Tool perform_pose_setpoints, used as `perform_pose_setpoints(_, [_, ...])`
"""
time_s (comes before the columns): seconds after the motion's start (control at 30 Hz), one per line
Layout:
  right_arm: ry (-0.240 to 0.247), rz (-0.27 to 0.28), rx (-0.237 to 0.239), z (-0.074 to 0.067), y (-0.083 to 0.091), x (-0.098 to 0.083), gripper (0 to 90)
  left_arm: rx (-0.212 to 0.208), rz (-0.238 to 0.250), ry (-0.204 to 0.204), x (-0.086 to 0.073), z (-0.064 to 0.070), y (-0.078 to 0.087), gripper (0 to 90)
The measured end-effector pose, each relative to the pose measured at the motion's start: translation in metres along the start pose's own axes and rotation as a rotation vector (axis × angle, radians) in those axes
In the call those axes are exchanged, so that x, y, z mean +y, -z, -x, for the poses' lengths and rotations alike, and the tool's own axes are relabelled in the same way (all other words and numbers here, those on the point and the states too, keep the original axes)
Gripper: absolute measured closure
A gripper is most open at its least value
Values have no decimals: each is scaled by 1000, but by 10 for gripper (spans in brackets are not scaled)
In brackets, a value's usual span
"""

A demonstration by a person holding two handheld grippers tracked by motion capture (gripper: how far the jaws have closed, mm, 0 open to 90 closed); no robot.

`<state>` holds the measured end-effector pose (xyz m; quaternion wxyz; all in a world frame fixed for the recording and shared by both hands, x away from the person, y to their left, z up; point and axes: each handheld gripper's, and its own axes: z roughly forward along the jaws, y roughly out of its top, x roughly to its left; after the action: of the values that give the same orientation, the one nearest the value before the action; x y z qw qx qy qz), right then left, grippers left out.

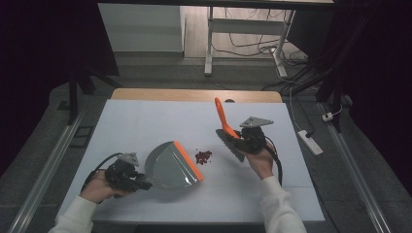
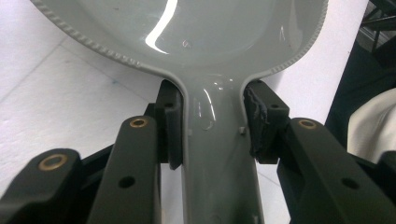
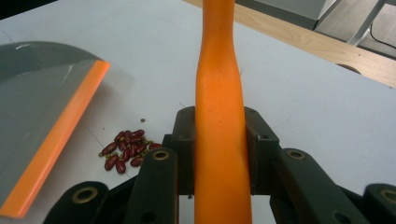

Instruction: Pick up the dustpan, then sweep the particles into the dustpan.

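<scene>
A grey dustpan (image 1: pixel 170 167) with an orange lip (image 1: pixel 188 160) lies on the white table, its lip facing right toward a small pile of red beans (image 1: pixel 203 156). My left gripper (image 1: pixel 141 183) is shut on the dustpan's grey handle (image 2: pixel 217 154), both pads pressing its sides. My right gripper (image 1: pixel 239 137) is shut on the orange handle (image 3: pixel 220 140) of a hand brush (image 1: pixel 231 141), held to the right of the beans with the handle pointing up and away. The beans (image 3: pixel 128 150) lie between the brush and the dustpan's lip (image 3: pixel 58 140).
The white table top (image 1: pixel 145 121) has a wooden strip (image 1: pixel 194 95) along its far edge. Metal rails (image 1: pixel 48 165) run along both sides. A white power strip (image 1: pixel 311 141) lies on the floor to the right, and a desk frame (image 1: pixel 210 43) stands beyond the table.
</scene>
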<state>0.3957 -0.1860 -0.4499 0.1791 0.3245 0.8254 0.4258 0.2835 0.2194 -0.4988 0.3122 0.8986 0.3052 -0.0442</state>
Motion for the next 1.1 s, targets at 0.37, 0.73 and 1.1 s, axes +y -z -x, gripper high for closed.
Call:
perform_pose_setpoints(0.37, [1, -9, 6, -1, -4, 1, 701, -15, -18, -3, 3, 2, -6, 613])
perform_pose_setpoints(0.73, [11, -26, 5, -5, -13, 2, 700, -20, -24, 24, 5, 0, -10, 613])
perform_pose_setpoints(1.1, [33, -74, -19, -13, -31, 2, 701, -27, -31, 30, 7, 1, -14, 613])
